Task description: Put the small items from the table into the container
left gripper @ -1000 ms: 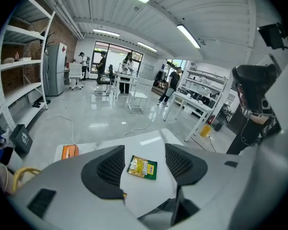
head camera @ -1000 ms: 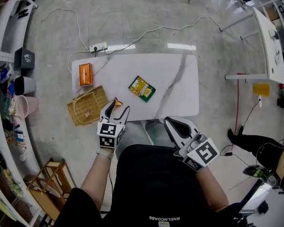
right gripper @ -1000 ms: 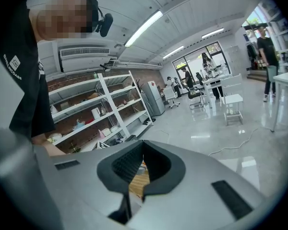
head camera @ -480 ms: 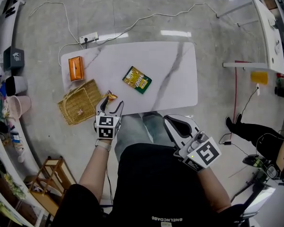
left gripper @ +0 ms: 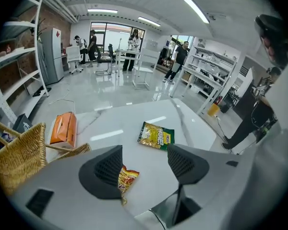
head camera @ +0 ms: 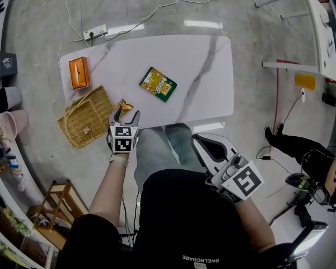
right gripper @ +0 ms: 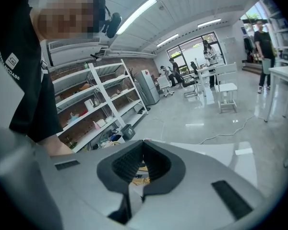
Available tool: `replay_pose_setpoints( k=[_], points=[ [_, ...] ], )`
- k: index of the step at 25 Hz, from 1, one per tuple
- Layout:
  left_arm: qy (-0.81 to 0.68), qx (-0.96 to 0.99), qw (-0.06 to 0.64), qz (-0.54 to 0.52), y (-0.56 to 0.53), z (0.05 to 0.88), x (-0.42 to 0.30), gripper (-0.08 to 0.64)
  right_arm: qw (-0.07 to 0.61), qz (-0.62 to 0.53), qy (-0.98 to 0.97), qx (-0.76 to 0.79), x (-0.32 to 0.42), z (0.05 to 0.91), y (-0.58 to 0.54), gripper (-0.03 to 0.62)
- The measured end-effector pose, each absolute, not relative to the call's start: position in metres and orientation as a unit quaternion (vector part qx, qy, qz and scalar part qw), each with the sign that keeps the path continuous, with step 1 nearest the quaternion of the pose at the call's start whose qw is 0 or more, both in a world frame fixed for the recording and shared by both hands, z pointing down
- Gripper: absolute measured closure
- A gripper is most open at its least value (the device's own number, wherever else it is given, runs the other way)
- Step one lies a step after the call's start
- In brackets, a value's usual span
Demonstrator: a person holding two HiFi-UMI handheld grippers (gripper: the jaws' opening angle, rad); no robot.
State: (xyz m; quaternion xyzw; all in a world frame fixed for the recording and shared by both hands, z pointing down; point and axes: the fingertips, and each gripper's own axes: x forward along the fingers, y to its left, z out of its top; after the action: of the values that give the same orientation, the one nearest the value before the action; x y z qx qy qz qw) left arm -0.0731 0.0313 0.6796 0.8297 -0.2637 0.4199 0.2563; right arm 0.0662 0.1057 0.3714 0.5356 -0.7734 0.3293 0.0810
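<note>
**Left tongs wide over the small packet, right tongs idle**

Head view: we see the left gripper (head camera: pixel 126 114) at the table's (head camera: pixel 207 66) near left edge, pointing steeply down, tips at a small orange packet (head camera: pixel 124 105). The wicker basket (head camera: pixel 83 118) lies just left of it. The right gripper (head camera: pixel 206 145) hangs off the table by the torso.

Left gripper view: only here do we see its jaws well apart, the small packet just beside the left pad (left gripper: pixel 109 168), unclamped. A green packet (left gripper: pixel 156 135) lies farther off.

Right gripper view: jaw tips together, gripping nothing.

A second ago the left gripper was higher, its jaws narrower.
</note>
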Motion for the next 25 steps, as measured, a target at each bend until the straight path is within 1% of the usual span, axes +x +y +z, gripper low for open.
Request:
replay_pose_setpoints(
  k=[11, 18, 25],
  points=[
    [-0.236, 0.817, 0.248, 0.463, 0.033, 0.737, -0.082, 0.284, 0.093, 0.335, -0.777, 0.525, 0.055, 0.404, 0.087, 0.583],
    [-0.249, 0.792, 0.248, 0.5, 0.04, 0.773, -0.093, 0.284, 0.102, 0.35, -0.775, 0.516, 0.043, 0.419, 0.083, 0.583],
    [-0.261, 0.778, 0.238, 0.519, 0.034, 0.797, -0.101, 0.284, 0.087, 0.36, -0.768, 0.522, 0.04, 0.425, 0.08, 0.583]
  ],
)
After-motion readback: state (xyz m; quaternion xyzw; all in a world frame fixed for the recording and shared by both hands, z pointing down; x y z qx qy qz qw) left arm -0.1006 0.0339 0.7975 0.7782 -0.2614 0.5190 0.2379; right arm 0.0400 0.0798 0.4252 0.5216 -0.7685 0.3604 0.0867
